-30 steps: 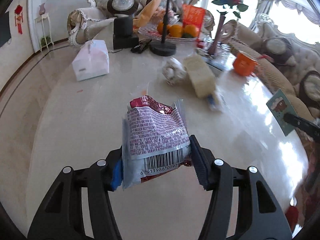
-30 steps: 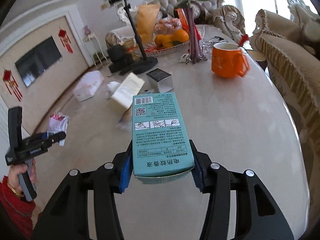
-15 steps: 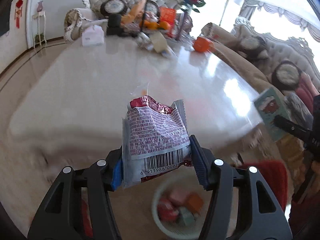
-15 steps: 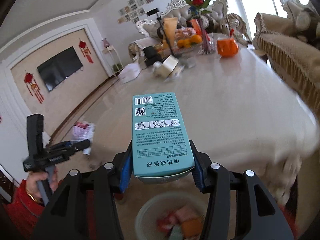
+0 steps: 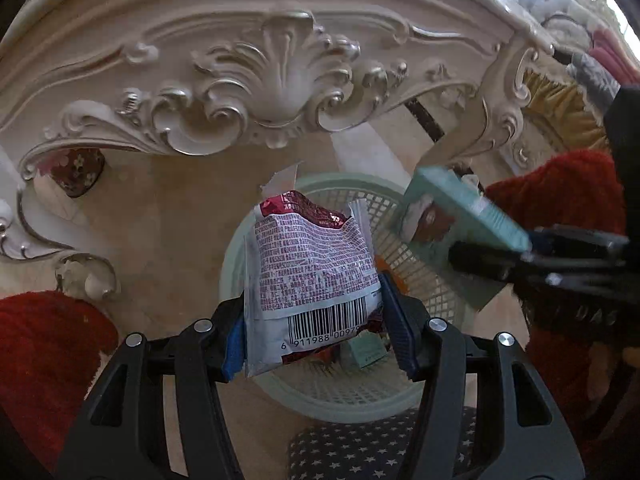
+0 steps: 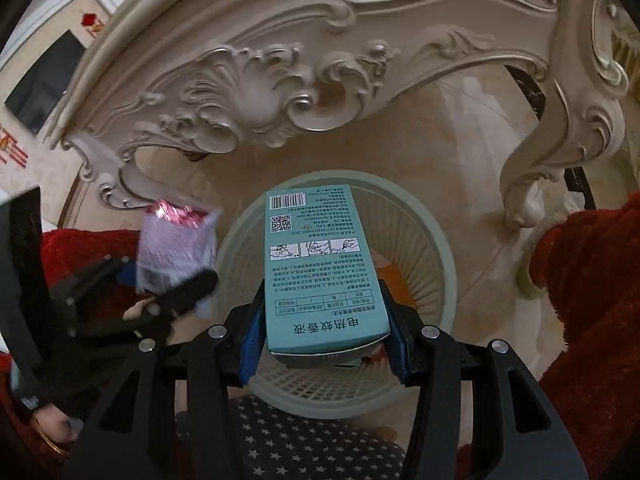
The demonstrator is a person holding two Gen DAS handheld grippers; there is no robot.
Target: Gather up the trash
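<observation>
Left wrist: wrapper (tongs-held) over basket

The snack packet and, to its right, the box hang above the basket, which stands on the floor before the carved table.

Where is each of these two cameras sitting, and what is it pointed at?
Left wrist view: on the left claw, looking down past its snack wrapper into the basket; red sleeve shows.
Right wrist view: on the right claw, looking down past its teal box into the basket; left hand shows.
Shared: basket, carved table, each other's claw.
</observation>
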